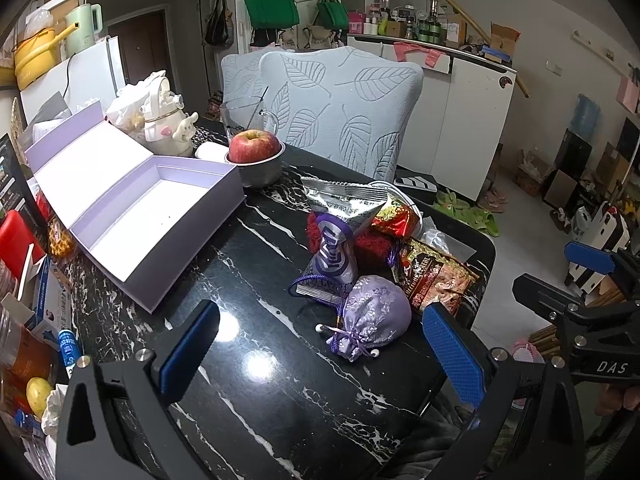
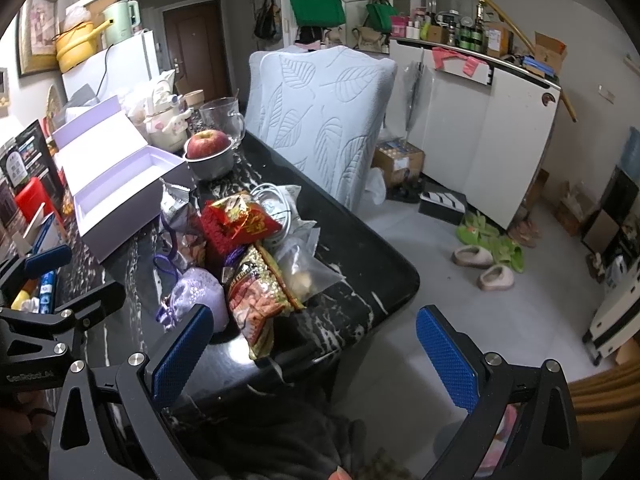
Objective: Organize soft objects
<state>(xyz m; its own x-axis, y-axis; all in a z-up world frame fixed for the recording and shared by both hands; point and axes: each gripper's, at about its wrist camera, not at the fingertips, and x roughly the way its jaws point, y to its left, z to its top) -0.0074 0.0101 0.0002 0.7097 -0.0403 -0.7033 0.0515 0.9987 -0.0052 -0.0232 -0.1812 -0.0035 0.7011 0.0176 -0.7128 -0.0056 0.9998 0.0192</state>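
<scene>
The jaws of the left gripper (image 1: 320,354) are spread wide and empty, as are those of the right gripper (image 2: 316,354). The lilac embroidered drawstring pouch (image 1: 376,322) lies on the black marbled table (image 1: 256,344) at one o'clock between the left blades, its tied neck pointing to seven o'clock. The left gripper is judged nearer; the open lavender cardboard box (image 1: 140,204) waits at ten o'clock.

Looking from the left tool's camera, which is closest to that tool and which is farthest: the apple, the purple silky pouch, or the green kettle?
From the left tool, in its own view:
1. The purple pouch, on the black table just ahead, toward the tool's right finger.
2. The apple, in the grey bowl farther back, beside the open lilac box.
3. The green kettle, high up at the far left.
</scene>
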